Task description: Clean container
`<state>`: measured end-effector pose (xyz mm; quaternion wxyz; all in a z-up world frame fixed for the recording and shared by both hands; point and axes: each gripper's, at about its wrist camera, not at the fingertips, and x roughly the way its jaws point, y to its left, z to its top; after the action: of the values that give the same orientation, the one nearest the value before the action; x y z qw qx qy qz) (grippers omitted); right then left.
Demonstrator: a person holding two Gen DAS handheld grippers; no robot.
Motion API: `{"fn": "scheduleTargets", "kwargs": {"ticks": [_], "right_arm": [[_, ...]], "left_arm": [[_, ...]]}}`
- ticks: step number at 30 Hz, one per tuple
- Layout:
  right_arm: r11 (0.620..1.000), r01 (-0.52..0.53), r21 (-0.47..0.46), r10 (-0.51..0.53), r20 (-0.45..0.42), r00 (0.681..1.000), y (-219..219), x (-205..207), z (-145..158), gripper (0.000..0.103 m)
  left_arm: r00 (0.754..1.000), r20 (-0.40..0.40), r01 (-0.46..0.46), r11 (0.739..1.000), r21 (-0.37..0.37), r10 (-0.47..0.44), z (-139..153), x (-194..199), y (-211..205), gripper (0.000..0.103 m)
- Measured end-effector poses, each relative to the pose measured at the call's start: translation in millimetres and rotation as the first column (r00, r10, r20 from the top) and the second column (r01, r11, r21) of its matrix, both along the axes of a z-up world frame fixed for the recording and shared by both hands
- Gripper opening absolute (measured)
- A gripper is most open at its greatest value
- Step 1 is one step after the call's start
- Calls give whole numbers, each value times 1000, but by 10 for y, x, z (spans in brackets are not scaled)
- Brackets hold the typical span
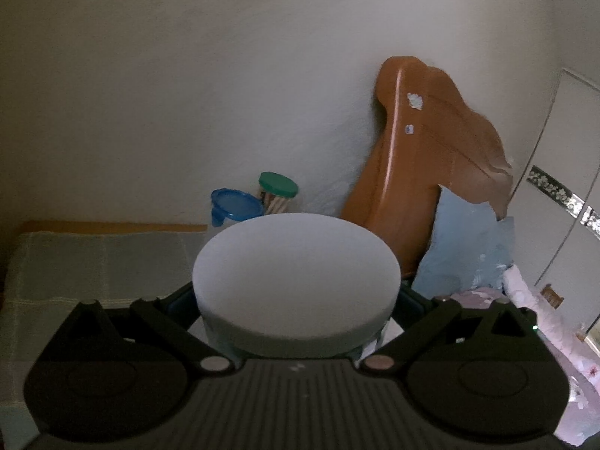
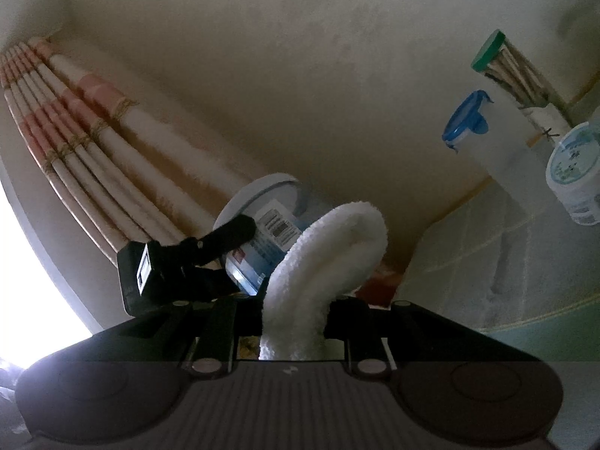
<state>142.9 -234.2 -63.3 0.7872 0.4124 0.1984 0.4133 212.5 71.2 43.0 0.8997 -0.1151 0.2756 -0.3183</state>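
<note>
The right gripper (image 2: 296, 322) clamps a white cloth (image 2: 326, 258), which touches the tub (image 2: 262, 232). The left gripper (image 1: 296, 300) grips that tub, lid (image 1: 296, 273) near its camera.

Black tool (image 2: 292, 315) — ribbed body, round silver screws.

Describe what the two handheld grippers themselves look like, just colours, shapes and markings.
Both are matte black plastic. Each has a ribbed centre panel flanked by two round domed housings, with angled link arms on silvery pivot discs. The left gripper shows a small green light; the right gripper looks alike.
</note>
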Motion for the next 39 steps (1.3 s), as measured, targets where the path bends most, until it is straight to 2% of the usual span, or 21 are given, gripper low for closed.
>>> {"fn": "scheduleTargets", "kwargs": {"ticks": [6,13,16,22,27,34,39], "right_arm": [[999,45,-4,-45,9,999,-125,-30,78,23],[994,104,-22,-103,32,994,-195,-19,241,23],[996,74,-44,-72,43,996,-130,0,232,23],[987,-46,-155,48,14,999,202,-21,125,23],[966,-106,-235,101,-32,994,381,-67,35,23],[917,-82,-390,46,-102,994,490,-49,33,23],[911,-81,-404,29,-135,990,477,-33,-16,23]], "left_arm": [[999,-6,-39,999,29,40,-68,34,62,99],[996,30,-90,987,130,87,-206,24,8,99],[994,22,-105,984,141,103,-292,43,-1,99],[986,-12,-162,977,141,165,-454,130,94,99],[973,1,-228,960,162,231,-574,164,194,99],[950,40,-309,923,227,309,-751,178,298,99],[926,33,-374,897,237,377,-904,236,394,99]]}}
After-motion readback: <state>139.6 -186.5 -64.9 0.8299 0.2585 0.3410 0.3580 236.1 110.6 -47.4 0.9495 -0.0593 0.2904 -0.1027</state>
